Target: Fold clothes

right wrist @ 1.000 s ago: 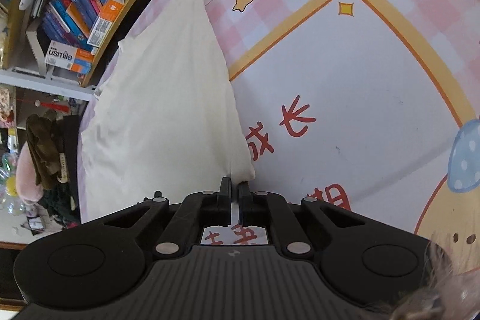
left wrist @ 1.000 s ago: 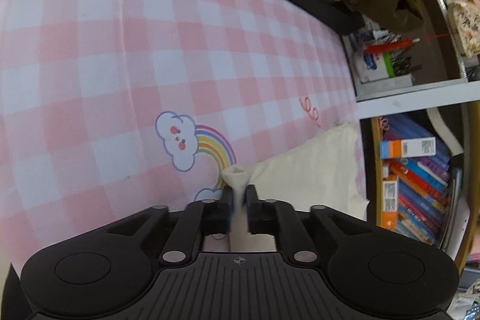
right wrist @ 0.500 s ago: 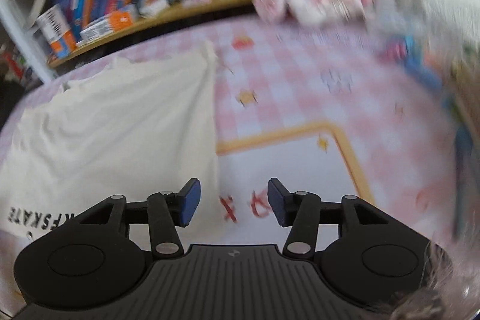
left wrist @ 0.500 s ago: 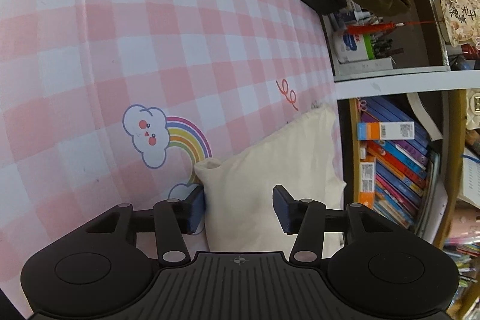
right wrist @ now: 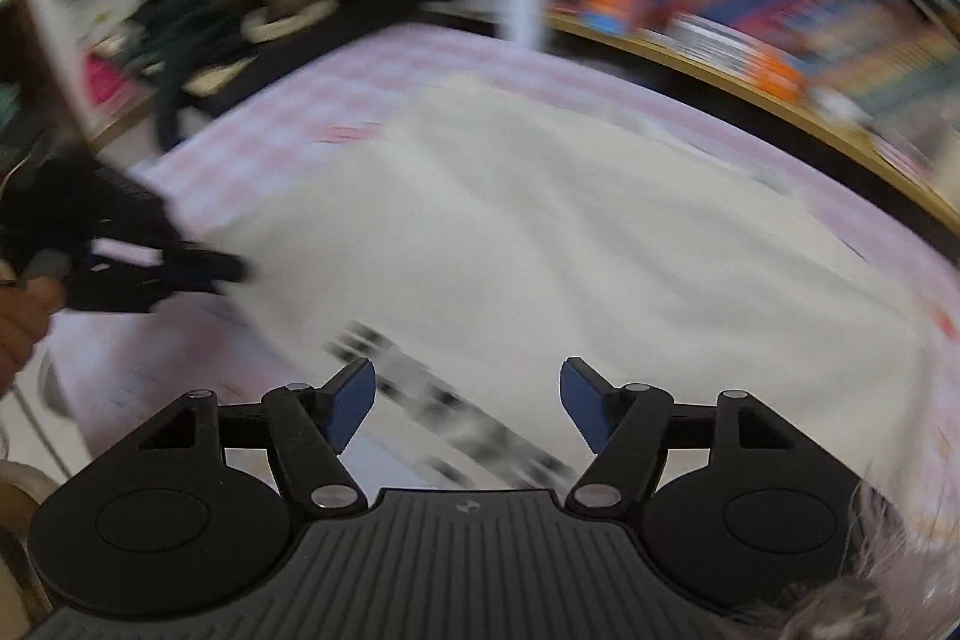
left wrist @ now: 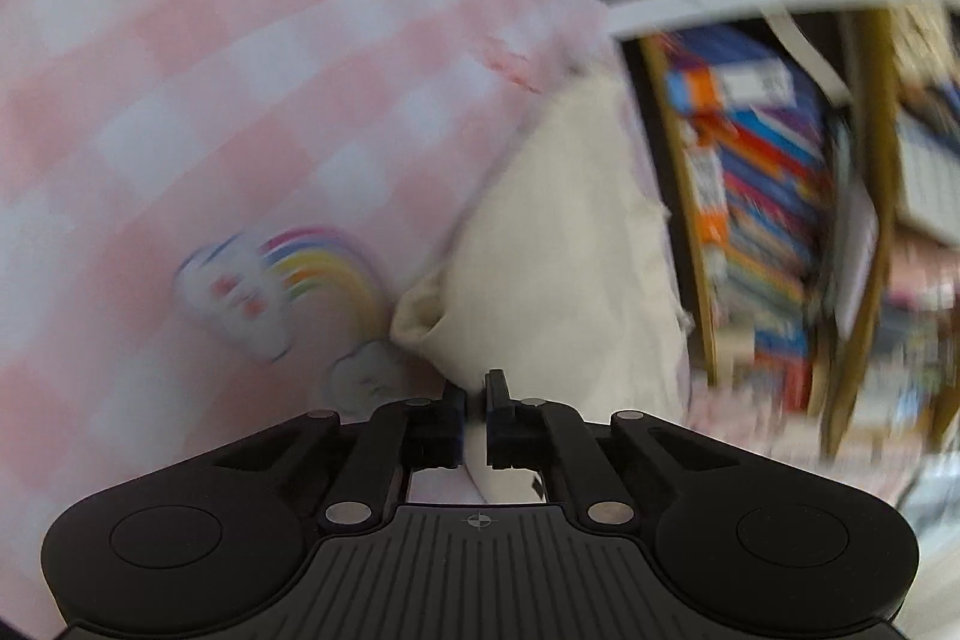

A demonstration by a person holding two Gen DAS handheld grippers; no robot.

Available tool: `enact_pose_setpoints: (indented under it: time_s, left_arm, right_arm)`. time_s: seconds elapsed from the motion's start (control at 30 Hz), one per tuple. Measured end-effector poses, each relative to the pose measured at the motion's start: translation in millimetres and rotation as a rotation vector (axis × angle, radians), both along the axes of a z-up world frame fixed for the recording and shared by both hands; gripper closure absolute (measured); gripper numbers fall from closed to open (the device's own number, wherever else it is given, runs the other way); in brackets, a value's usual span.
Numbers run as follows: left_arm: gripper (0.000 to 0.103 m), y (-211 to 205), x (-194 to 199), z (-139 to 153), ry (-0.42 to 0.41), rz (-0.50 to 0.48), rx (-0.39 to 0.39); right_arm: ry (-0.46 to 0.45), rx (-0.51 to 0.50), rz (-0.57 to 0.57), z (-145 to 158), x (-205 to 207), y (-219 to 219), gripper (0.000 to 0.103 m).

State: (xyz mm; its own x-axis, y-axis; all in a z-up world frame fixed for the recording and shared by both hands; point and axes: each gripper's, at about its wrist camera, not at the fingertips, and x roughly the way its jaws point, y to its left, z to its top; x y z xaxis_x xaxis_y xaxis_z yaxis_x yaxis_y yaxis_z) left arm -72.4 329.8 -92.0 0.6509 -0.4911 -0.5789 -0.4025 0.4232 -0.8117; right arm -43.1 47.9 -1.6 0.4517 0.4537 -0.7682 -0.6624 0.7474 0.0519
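Both busy, left gripper (left wrist: 474,394) pinching cream garment (left wrist: 558,280), right gripper (right wrist: 468,400) opening, empty

The cream-white cloth garment (right wrist: 540,232) looks soft and matt, lightly creased, with a blurred black print near its front edge. Under it lies a pink-and-white checked tablecloth (left wrist: 240,70) — smooth, faintly sheened, printed with a rainbow and cloud. The black plastic left gripper (left wrist: 474,400) has a matt ribbed body and dull metal pivot pins; the black plastic right gripper (right wrist: 468,400) is alike, with blue rubbery-looking pads (right wrist: 354,400). The yellow-brown wooden bookshelf (right wrist: 750,94) holds glossy paper spines — all blurred.
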Motion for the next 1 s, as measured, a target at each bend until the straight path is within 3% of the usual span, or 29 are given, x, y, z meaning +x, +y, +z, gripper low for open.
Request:
enact_pose_setpoints:
  time_s: [0.17, 0.47, 0.6, 0.73, 0.8, 0.87, 0.9, 0.93, 1.0]
  left_arm:
    - [0.099, -5, 12, 3, -0.049, -0.126, -0.005]
    - [0.099, -1, 20, 3, -0.096, -0.211, -0.044]
    - [0.099, 0, 22, 2, -0.107, -0.230, -0.058]
    - [0.101, 0, 23, 1, -0.109, -0.239, -0.050]
    - [0.099, 4, 22, -1, -0.106, -0.225, -0.066]
    - [0.085, 12, 20, -4, -0.102, -0.198, -0.111]
    - [0.067, 18, 19, -6, -0.097, -0.178, -0.132]
    - [0.051, 23, 18, -8, -0.092, -0.155, -0.149]
    - [0.033, 35, 15, -12, -0.083, -0.089, -0.163]
  right_arm:
    - [0.019, 0.002, 0.131, -9, -10, 76, 0.038]
    - [-0.041, -0.156, 0.228, -24, -28, 134, 0.041]
    - [-0.034, -0.166, 0.206, -29, -26, 140, 0.053]
    - [-0.053, -0.192, 0.209, -33, -29, 146, 0.056]
    - [-0.056, -0.200, 0.201, -35, -27, 146, 0.075]
    - [-0.033, -0.196, 0.184, -38, -21, 143, 0.087]
    - [-0.026, -0.192, 0.170, -38, -19, 141, 0.095]
    - [-0.022, -0.187, 0.152, -37, -17, 138, 0.099]
    - [-0.016, -0.170, 0.113, -34, -12, 131, 0.099]
